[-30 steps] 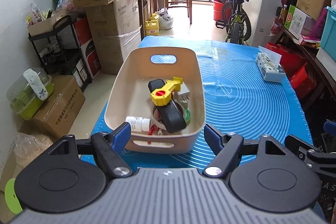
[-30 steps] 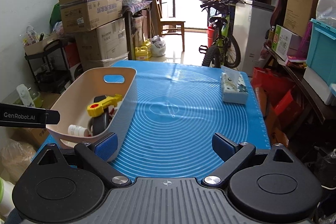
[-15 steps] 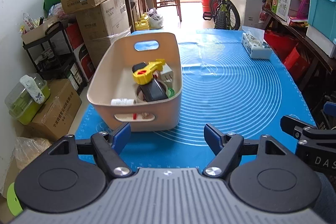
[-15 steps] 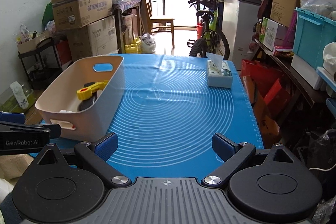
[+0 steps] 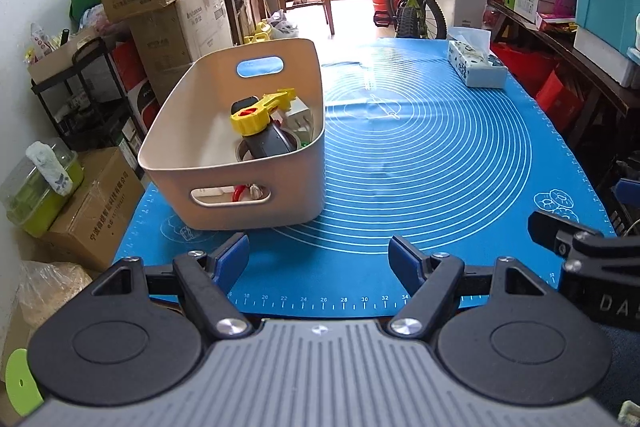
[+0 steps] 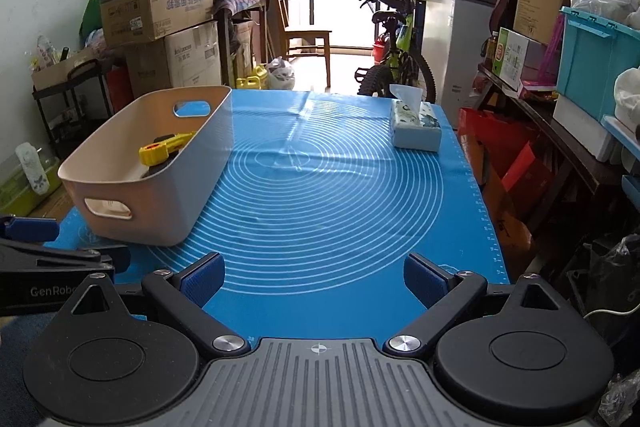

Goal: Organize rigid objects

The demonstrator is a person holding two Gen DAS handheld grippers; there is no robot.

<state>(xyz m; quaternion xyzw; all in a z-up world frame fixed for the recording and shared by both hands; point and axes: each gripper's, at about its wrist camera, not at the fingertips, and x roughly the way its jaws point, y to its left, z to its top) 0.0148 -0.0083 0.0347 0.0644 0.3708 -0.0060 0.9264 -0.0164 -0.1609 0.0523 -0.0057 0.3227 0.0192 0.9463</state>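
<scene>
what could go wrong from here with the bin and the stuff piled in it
The beige bin sits close to the mat's left edge, so a push could slide it off. The yellow tool lies loose on top of the pile and may tumble if the bin tips. Both grippers, left and right, are open and empty.

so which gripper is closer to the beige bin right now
Left. The left gripper sits just in front of the beige bin, jaws open; the right gripper is off to the bin's right, over bare mat.
</scene>
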